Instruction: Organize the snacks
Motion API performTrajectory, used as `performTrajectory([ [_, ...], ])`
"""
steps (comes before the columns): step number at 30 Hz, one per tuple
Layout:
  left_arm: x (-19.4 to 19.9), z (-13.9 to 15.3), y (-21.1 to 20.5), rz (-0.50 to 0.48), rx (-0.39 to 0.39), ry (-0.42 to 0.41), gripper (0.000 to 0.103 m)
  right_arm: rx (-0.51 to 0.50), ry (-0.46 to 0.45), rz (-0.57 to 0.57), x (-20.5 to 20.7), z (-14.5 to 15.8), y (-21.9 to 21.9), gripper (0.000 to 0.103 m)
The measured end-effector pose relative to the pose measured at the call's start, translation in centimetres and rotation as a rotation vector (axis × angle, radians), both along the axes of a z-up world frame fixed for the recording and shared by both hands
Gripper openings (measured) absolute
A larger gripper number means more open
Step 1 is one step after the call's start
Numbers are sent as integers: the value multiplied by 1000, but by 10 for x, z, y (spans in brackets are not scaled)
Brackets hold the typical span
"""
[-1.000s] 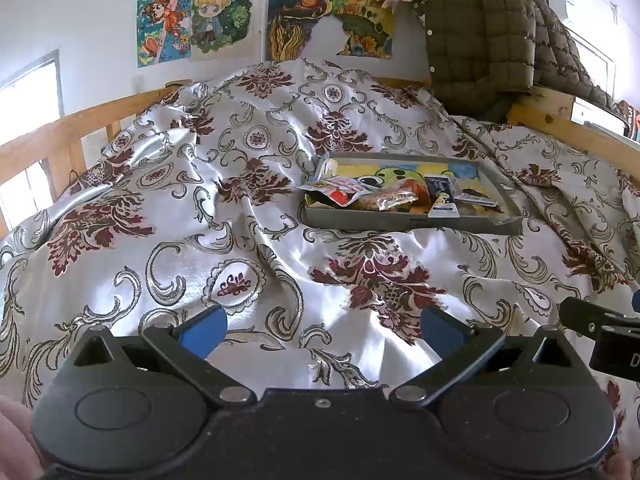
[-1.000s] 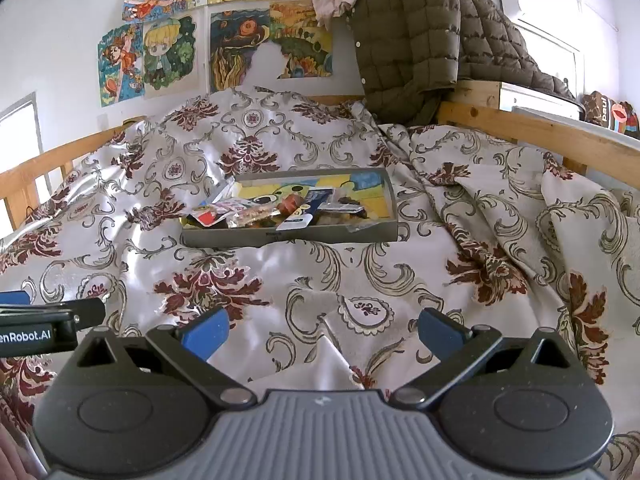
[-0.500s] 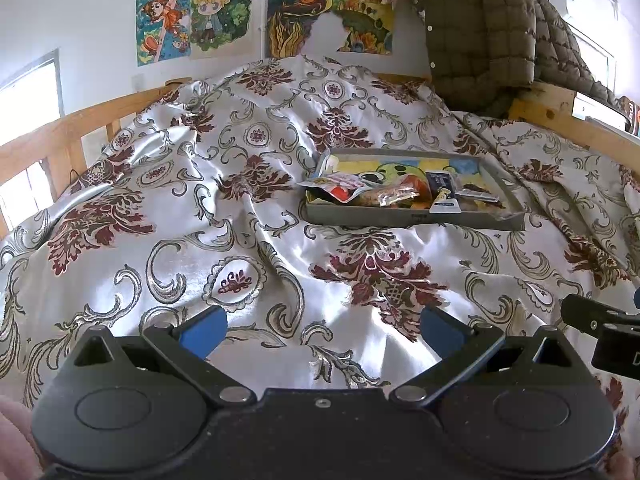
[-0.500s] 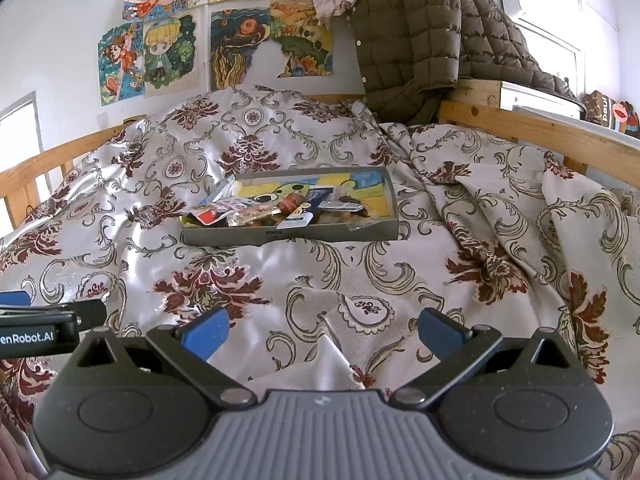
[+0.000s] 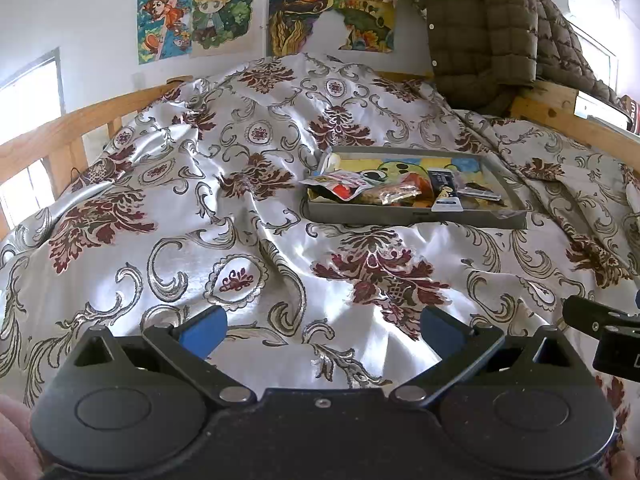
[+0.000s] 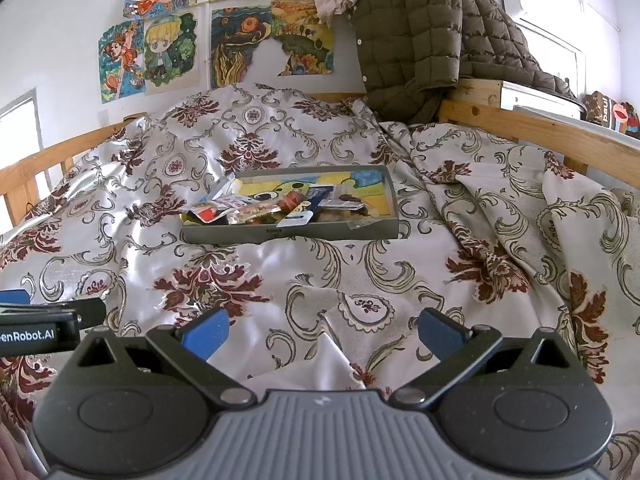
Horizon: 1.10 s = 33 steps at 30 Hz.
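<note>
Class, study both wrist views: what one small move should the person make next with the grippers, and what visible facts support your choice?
Probably move the right gripper forward over the bedspread toward the grey tray. Both it and the left gripper are open and empty, well short of the tray, while the snack packets lie jumbled in its near-left part. The tray sits closer to centre in the right view.

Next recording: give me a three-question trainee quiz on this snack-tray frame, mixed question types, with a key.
1. True or false: the left gripper and the right gripper are both open and hold nothing.
2. Where do the snack packets lie? A) loose on the bedspread B) in the grey tray C) on the wooden bed rail
3. Fill in: the brown quilted ____ hangs over the bed frame, beyond the tray.

Key: 1 true; 2 B; 3 jacket
</note>
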<state>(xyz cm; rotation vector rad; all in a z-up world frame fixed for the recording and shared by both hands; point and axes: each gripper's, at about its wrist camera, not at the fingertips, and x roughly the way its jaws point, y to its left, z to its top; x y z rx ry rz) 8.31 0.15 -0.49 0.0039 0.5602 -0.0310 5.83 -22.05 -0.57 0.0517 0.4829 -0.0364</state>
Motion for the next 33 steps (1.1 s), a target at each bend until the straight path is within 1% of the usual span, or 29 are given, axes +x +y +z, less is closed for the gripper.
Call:
performTrajectory([
  [33, 1, 2, -1, 0, 1, 4, 102, -1, 4, 0, 0, 0, 0, 103],
])
